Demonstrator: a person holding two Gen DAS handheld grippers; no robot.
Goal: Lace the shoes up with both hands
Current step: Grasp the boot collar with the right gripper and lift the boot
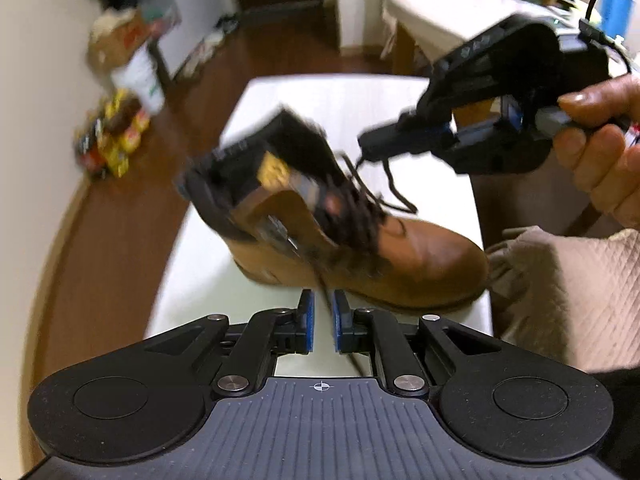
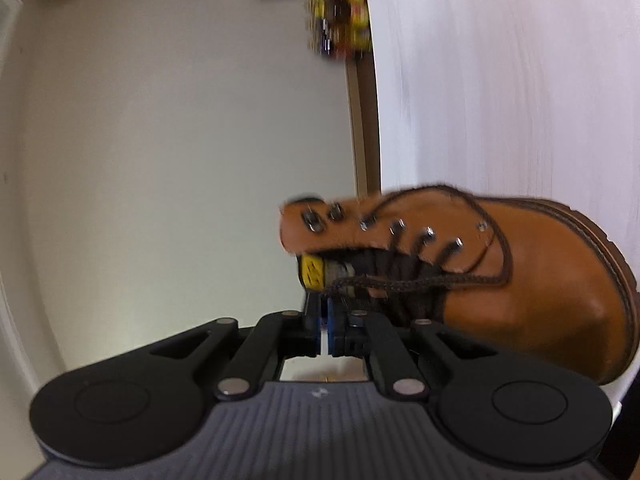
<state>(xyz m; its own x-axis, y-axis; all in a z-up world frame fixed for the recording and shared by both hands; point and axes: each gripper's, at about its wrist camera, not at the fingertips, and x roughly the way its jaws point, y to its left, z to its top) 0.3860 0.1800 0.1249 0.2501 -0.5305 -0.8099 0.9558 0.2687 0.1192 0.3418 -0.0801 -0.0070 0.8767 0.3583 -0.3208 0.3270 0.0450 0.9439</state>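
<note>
Sitting on a flat white table [image 1: 360, 92], a big brown leather boot [image 1: 420, 256] points its round, smooth toe toward four o'clock. It has shiny metal hooks and a thick dark sole. A thin, dark, ropy lace [image 1: 400, 200] hangs loose by the boot's open top. At one o'clock, a hand [image 1: 604, 148] holds the black right gripper [image 1: 366, 148]. Its jaws are pinched closed on the lace. At six o'clock, the left gripper [image 1: 323, 314] has flat blue pads a little apart, with a lace strand running loose between them.
</note>
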